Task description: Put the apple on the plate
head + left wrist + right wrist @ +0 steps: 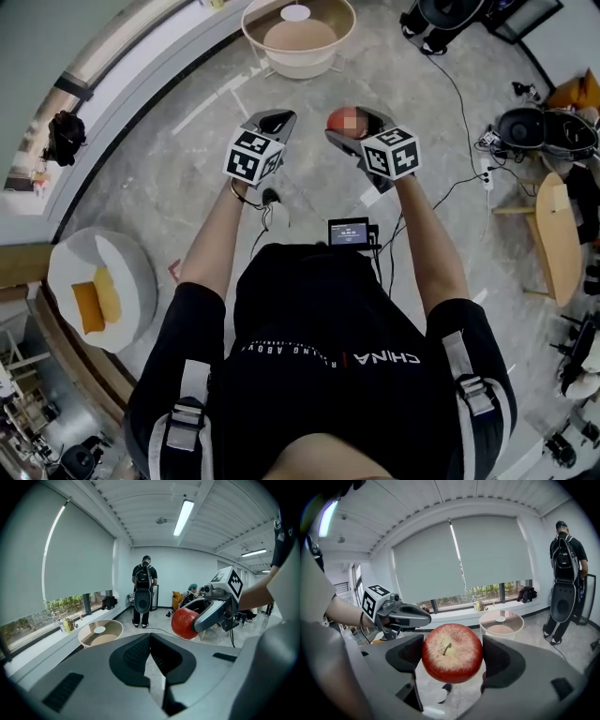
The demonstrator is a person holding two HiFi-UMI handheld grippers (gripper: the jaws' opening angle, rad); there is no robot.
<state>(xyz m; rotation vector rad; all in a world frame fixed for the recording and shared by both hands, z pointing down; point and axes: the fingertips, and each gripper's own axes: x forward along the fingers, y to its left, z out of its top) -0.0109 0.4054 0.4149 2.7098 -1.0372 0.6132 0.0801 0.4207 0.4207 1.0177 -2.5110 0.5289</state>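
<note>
A red apple (452, 653) with its stem facing the camera sits clamped between the two dark pads of my right gripper (354, 127), held in the air at chest height. In the left gripper view the apple (184, 623) shows in that gripper's grey jaws, off to the right. My left gripper (150, 638) is shut with nothing in it and hovers level with the right one, a hand's width to its left (275, 122). A small white plate (295, 13) lies on a round, walled table (333, 47) ahead on the floor, well beyond both grippers.
A person with a backpack (143, 592) stands past the round table. A window ledge (56, 637) runs along the left wall. A white pouf with orange cushions (98, 286) sits at the left; a wooden chair (558, 234), cables and gear lie at the right.
</note>
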